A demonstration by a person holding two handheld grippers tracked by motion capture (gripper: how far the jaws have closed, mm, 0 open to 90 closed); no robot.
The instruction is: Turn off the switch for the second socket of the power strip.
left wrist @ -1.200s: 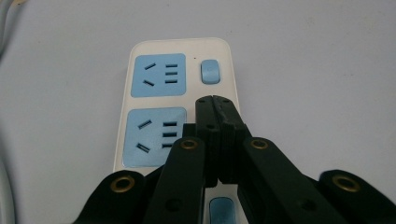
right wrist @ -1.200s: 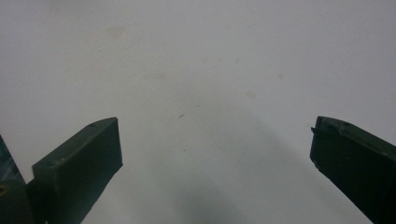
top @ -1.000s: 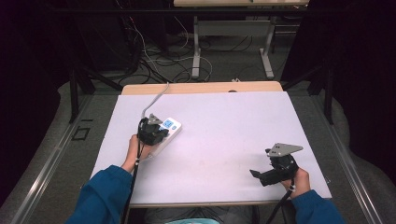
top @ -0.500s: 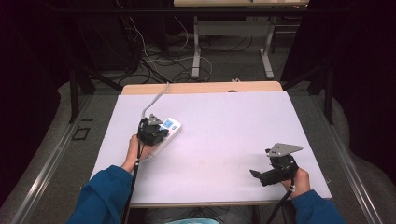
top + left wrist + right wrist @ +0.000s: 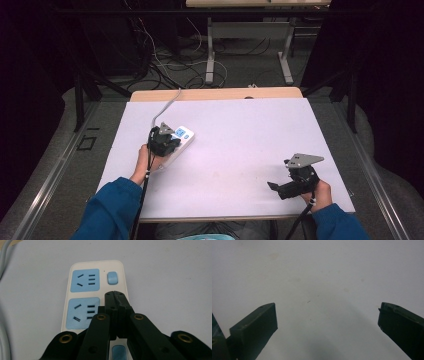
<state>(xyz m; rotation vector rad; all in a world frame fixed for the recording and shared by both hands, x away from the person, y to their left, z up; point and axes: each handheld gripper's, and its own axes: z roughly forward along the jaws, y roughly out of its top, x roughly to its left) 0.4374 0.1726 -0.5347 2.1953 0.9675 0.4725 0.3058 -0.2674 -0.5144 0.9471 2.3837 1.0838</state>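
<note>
Power strip point(image 5: 181, 138) on table point(image 5: 240, 130), left; right tongs point(image 5: 274, 187) well apart, right.

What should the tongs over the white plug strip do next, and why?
Probably press the blue switch. The left tongs are shut to a narrow tip over the power strip, just short of that switch, so a small nudge forward and down looks right. The right tongs are open over the bare table.

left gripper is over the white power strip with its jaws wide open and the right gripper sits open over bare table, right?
Not quite: the left gripper is shut, jaws pressed together above the power strip, as the left gripper view shows. The right gripper is open over bare table.
</note>
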